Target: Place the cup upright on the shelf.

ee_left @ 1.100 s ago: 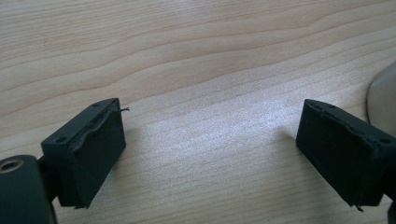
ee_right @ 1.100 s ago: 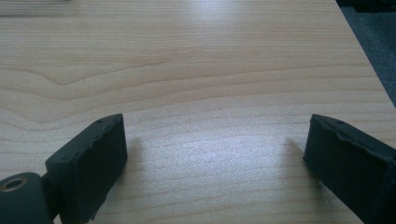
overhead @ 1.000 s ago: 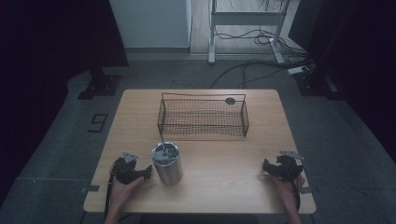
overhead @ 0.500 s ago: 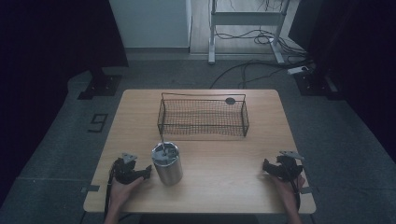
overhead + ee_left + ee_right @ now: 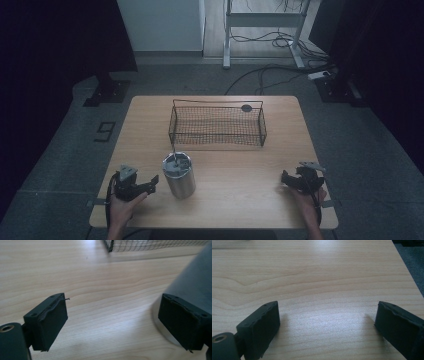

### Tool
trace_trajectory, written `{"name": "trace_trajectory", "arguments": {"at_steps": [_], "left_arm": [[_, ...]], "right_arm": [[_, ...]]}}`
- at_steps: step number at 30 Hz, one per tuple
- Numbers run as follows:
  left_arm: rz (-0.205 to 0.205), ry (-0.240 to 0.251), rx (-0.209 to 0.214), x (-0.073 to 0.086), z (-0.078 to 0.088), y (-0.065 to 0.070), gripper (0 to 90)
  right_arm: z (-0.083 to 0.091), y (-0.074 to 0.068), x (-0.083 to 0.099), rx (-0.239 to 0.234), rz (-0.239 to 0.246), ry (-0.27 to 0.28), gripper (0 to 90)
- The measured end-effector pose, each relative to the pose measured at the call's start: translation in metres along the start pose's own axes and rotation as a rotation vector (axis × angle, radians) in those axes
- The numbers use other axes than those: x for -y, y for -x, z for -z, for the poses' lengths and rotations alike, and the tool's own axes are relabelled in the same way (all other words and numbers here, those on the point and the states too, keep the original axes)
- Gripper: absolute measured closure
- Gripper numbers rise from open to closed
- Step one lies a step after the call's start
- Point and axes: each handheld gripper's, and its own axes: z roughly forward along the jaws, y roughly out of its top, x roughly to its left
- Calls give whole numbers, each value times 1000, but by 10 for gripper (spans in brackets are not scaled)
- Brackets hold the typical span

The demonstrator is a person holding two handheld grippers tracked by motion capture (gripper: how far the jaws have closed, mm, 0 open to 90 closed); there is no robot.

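Note:
A steel tumbler [image 5: 178,175] with a lid and a straw stands near the front left of the wooden table [image 5: 235,170]. My left gripper [image 5: 150,182] rests open just left of it, jaws pointing at the cup. In the left gripper view the tumbler [image 5: 197,282] rises behind the right jaw, and my left gripper [image 5: 117,325] holds nothing. My right gripper [image 5: 285,179] lies open at the front right of the table, far from the cup. Bare wood shows between the jaws of my right gripper [image 5: 329,327] in its own view.
A black wire basket [image 5: 217,125] stands across the middle back of the table. A small dark disc [image 5: 246,107] lies behind it. The basket's corner [image 5: 110,245] shows ahead of the left gripper. Cables and a metal frame are on the floor beyond.

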Motion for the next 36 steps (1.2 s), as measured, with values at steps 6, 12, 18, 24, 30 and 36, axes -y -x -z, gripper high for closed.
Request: {"name": "trace_trajectory", "arguments": {"at_steps": [6, 12, 18, 24, 30, 36], "left_arm": [[-13, 21, 44, -5, 16, 10, 77], [-50, 34, 79, -12, 28, 22, 67], [-88, 37, 136, -17, 36, 37, 51], [-92, 44, 182, -19, 40, 44, 39], [-108, 46, 216, -19, 39, 52, 26], [-125, 40, 240, -19, 37, 58, 18]], "right_arm": [[0, 0, 0, 0, 0, 0, 58], [0, 0, 0, 0, 0, 0, 57], [0, 0, 0, 0, 0, 0, 58], [0, 0, 0, 0, -1, 2, 60], [0, 0, 0, 1, -2, 3, 62], [0, 0, 0, 2, -2, 3, 63]]}}
